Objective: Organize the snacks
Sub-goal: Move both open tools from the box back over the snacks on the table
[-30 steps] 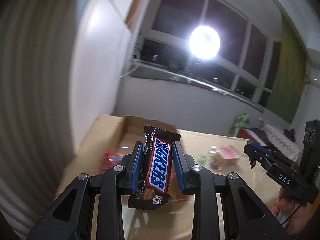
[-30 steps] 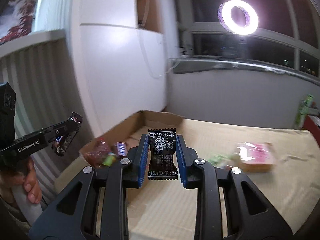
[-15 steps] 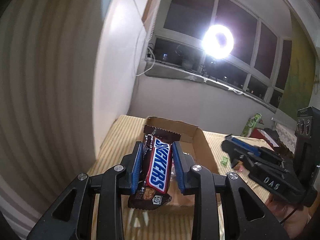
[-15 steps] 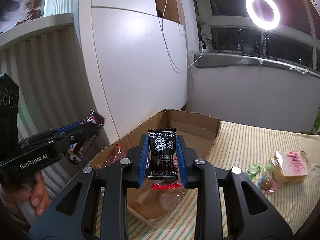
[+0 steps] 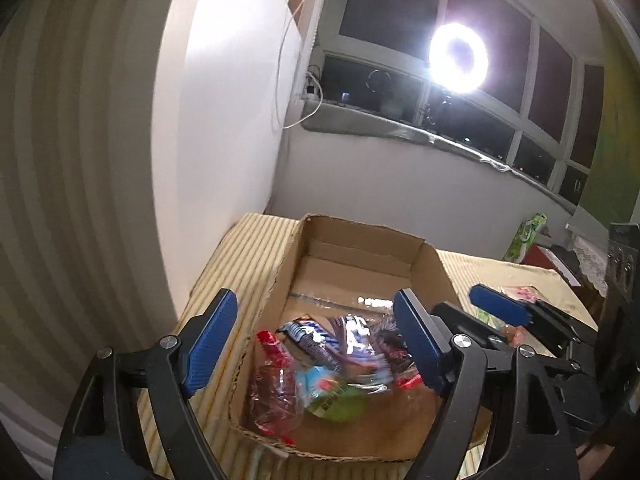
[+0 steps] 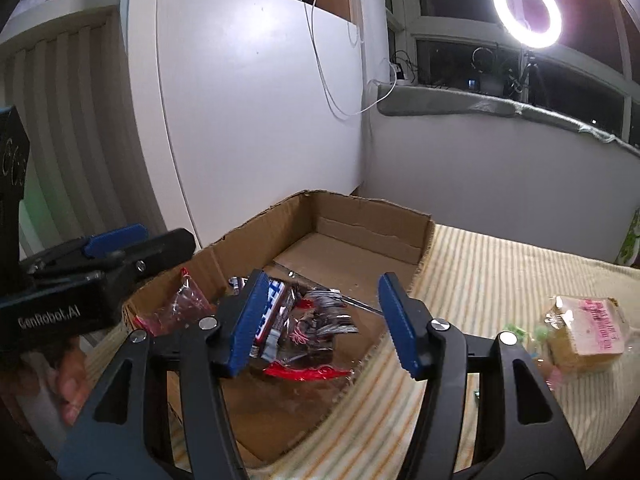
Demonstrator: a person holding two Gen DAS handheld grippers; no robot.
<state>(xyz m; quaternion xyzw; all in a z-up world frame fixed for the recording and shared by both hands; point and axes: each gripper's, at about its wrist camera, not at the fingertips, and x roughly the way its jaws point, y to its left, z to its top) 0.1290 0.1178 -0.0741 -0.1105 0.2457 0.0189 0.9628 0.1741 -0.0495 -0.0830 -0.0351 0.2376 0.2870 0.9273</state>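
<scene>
An open cardboard box (image 5: 360, 248) (image 6: 372, 220) sits on the striped tablecloth and holds a pile of wrapped snacks (image 5: 332, 364) (image 6: 308, 328). My left gripper (image 5: 316, 340) is open and empty, hovering over the near end of the box. My right gripper (image 6: 320, 320) is open and empty above the box's right side. A Snickers bar (image 6: 272, 312) and a dark wrapper (image 6: 320, 320) lie in the pile. Each gripper shows in the other's view, the right one (image 5: 520, 320) and the left one (image 6: 100, 264).
A pink-labelled packet (image 6: 584, 332) and small green sweets (image 6: 516, 332) lie on the tablecloth (image 6: 500, 272) right of the box. A white cabinet (image 6: 260, 120) and wall stand behind. A ring light (image 6: 526, 8) shines by the window. A green pack (image 5: 528, 236) stands far right.
Both grippers opened over the box. The Snickers bar left my left gripper and the black packet left my right gripper; both now lie among the snacks in the box.
</scene>
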